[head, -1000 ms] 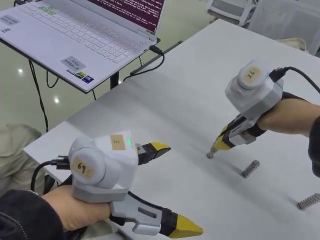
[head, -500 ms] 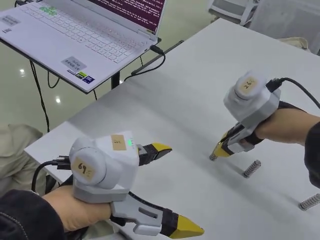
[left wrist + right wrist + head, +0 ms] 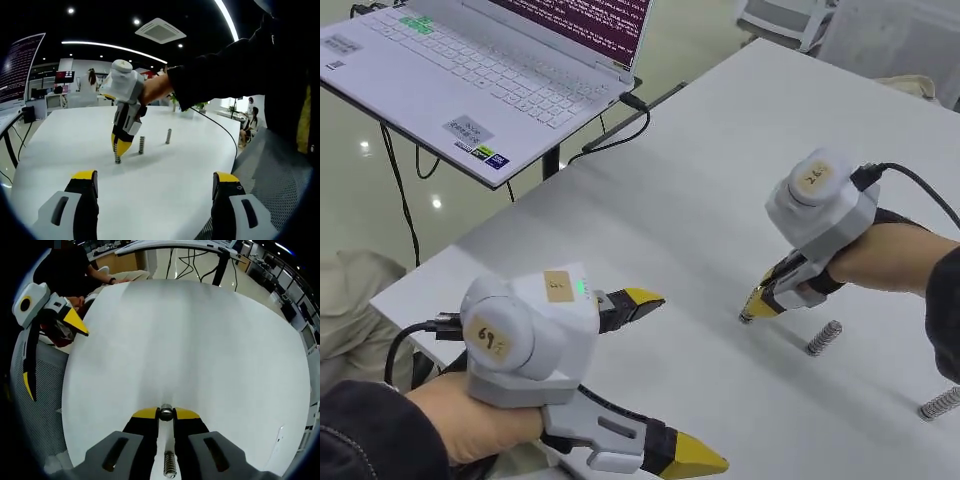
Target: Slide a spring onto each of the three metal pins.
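My right gripper stands tip-down on the white table, shut on a small metal spring that is held upright between its yellow fingertips. In the left gripper view this spring touches the table under the right gripper. Two more springs stand upright on the table just beyond it, one close by and another near the right edge; they also stand side by side in the left gripper view. My left gripper hovers open at the table's near corner, holding nothing.
An open laptop sits on a stand to the left of the table, with a black cable running toward the table edge. Chairs stand behind the far end. The left gripper is at the left of the right gripper view.
My right gripper has dropped lower toward the table with the spring, so less of the spring shows below its tips. The left gripper has stayed put.
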Action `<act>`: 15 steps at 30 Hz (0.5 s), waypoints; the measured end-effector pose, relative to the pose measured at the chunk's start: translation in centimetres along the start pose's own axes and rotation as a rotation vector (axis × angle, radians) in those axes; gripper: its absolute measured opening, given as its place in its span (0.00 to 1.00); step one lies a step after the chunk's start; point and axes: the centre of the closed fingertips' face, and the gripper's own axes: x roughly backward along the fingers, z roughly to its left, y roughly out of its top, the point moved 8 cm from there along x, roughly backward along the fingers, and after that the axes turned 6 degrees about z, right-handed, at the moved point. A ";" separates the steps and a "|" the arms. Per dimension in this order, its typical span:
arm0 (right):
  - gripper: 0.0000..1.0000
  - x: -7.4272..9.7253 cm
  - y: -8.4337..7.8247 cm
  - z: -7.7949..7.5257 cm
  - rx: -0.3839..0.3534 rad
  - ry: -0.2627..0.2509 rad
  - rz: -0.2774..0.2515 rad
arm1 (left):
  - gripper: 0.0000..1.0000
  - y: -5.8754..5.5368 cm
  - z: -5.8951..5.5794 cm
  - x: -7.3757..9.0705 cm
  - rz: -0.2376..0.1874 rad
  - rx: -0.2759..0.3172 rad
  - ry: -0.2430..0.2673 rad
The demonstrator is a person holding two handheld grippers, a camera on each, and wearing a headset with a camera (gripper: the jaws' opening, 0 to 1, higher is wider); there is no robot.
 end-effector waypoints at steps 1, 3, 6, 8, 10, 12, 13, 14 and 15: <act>0.09 0.0 0.0 0.1 0.000 0.000 -0.002 | 0.93 0.0 0.0 0.0 0.000 0.000 0.001; 0.09 0.1 0.0 0.2 0.001 -0.002 -0.004 | 0.93 0.1 0.0 0.0 0.000 -0.001 0.000; 0.10 0.3 0.1 0.3 -0.005 0.003 -0.017 | 0.93 0.1 0.0 0.0 -0.001 -0.003 0.000; 0.11 0.4 0.1 0.4 -0.004 -0.005 -0.020 | 0.93 0.2 -0.1 -0.1 0.000 -0.002 0.000; 0.12 0.4 0.1 0.4 -0.008 0.000 -0.023 | 0.93 0.2 -0.1 -0.1 0.001 0.000 -0.002; 0.15 0.5 0.0 0.5 -0.008 -0.006 -0.027 | 0.93 0.1 0.0 -0.1 0.002 -0.001 -0.002; 0.15 0.6 -0.1 0.5 -0.008 -0.008 -0.028 | 0.93 0.1 0.0 0.0 0.002 -0.001 -0.002; 0.16 0.6 -0.1 0.5 -0.013 -0.007 -0.032 | 0.93 0.1 0.0 0.0 0.003 -0.001 -0.003; 0.17 0.7 -0.2 0.5 -0.015 -0.005 -0.034 | 0.93 0.1 0.0 0.0 0.004 -0.003 -0.003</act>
